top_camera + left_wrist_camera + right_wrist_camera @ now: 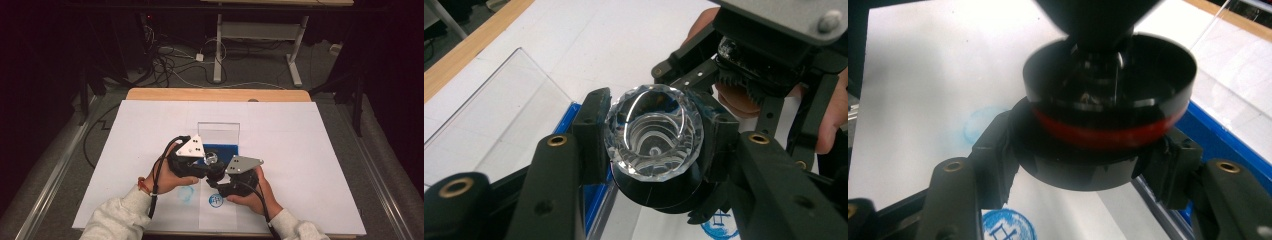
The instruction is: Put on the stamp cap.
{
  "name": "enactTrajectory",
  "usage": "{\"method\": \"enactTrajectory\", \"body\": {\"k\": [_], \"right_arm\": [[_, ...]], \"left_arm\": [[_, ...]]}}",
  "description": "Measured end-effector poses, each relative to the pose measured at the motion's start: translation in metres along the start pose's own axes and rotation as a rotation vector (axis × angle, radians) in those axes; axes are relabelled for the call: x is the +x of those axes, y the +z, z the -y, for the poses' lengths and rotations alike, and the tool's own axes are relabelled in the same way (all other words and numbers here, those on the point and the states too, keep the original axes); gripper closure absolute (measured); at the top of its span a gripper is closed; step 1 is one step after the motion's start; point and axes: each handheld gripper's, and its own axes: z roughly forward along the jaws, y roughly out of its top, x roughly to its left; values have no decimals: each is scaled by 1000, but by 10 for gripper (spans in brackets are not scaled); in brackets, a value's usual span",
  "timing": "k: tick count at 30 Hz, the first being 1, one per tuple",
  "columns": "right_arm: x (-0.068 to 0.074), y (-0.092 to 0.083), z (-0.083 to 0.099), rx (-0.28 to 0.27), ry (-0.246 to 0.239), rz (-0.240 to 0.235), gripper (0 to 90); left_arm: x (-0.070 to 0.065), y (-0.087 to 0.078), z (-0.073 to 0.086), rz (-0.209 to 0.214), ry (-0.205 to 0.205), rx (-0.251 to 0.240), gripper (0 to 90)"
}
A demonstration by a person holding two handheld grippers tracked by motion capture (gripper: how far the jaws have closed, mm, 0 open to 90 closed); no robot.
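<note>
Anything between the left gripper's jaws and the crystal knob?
Nothing: in the left gripper view the left gripper clamps directly on the crystal knob.

Near the middle of the desk (150, 93), toward its near edge: faceted clear glass knob (654, 131) between the left claw (202, 162) and the right claw (216, 172), atop the round black base with a red band (1108, 127). Just behind, a blue pad (222, 148) under a clear acrylic sheet (218, 131). Before the claws, a blue round stamp mark (215, 200); left of it, a faint blue smudge (185, 194).
</note>
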Motion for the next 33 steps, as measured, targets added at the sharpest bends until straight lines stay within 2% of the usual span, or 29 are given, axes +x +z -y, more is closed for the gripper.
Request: {"method": "enactTrajectory", "body": {"k": [3,9,22,31,33], "right_arm": [[-2,0,0,-13,22,-2,387],[-3,-2,1,-30,31,9,386],[0,-4,0,-36,-5,20,388],[1,-6,0,-29,-28,35,388],[2,-6,0,-30,-29,38,388]], "left_arm": [[-1,0,0,2,5,0,546],[0,0,0,24,-4,-11,545],[7,2,6,82,-64,-40,545],[5,3,7,78,-65,-53,546],[2,3,6,65,-48,-52,547]]}}
